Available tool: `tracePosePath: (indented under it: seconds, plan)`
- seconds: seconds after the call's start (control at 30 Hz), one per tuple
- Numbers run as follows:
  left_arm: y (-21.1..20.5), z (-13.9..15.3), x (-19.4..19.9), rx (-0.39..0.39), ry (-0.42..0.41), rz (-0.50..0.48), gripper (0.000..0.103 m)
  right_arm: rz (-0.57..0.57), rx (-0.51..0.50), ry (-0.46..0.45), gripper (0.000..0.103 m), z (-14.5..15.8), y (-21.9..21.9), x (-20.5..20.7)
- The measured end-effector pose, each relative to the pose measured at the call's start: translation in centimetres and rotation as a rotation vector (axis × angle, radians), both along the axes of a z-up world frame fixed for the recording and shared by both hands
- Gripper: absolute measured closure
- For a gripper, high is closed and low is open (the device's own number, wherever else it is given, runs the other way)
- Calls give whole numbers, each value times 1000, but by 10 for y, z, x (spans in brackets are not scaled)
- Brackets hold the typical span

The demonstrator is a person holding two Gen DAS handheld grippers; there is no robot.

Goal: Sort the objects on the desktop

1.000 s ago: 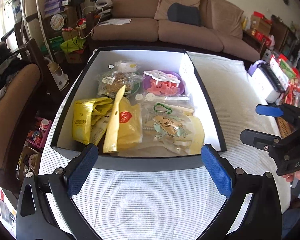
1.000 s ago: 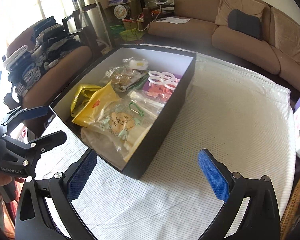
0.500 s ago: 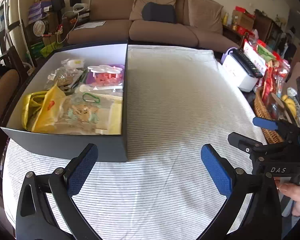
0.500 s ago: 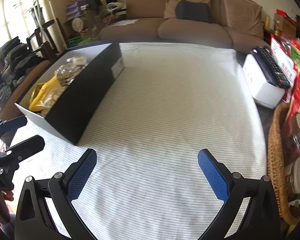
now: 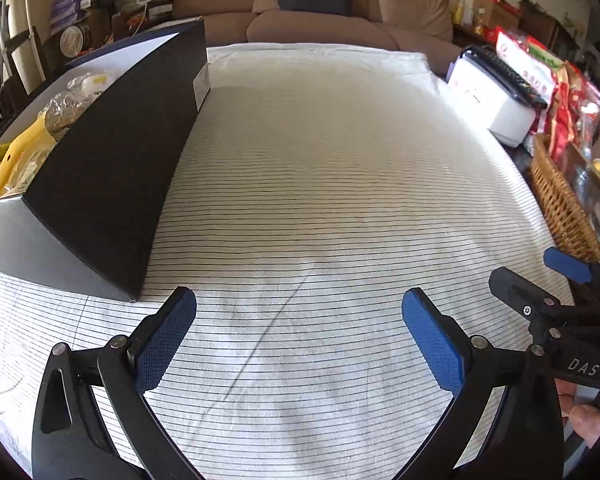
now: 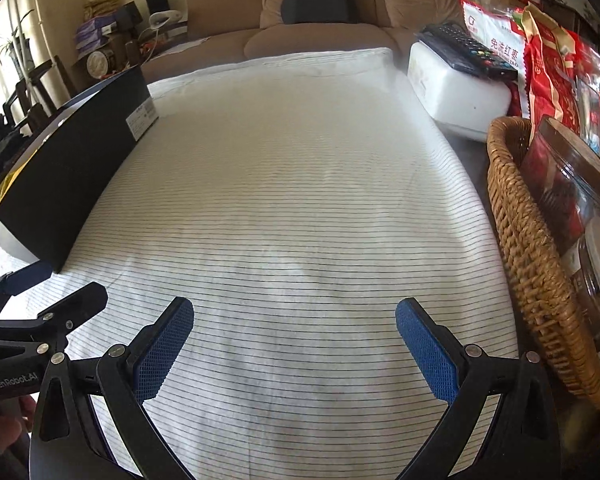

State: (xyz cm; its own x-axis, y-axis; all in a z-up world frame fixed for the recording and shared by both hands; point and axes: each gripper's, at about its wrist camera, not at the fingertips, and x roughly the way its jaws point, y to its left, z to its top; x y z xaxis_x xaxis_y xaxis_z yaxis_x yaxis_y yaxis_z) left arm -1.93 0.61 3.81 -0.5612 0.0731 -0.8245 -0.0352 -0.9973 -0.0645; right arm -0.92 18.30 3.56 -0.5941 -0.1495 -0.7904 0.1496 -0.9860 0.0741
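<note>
Both tongs, left (image 5: 299, 332) and right (image 6: 294, 336), gape empty; black box (image 5: 112, 184) contents mostly hidden.

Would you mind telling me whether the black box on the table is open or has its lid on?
Open: the black box has no lid, and yellow packets show inside.

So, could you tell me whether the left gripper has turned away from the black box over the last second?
Yes. The left gripper has swung right: the black box, centred before, now sits left against the sofa.
</note>
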Motion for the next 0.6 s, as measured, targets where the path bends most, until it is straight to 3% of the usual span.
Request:
tracePosePath:
  seconds: [0.43, 0.6]
  plan:
    - [1, -41, -27, -59, -47, 29, 0, -34, 22, -5, 0, -31, -1, -19]
    - [0, -47, -22, -57, 0, 42, 0, -50, 44, -10, 0, -38, -4, -19]
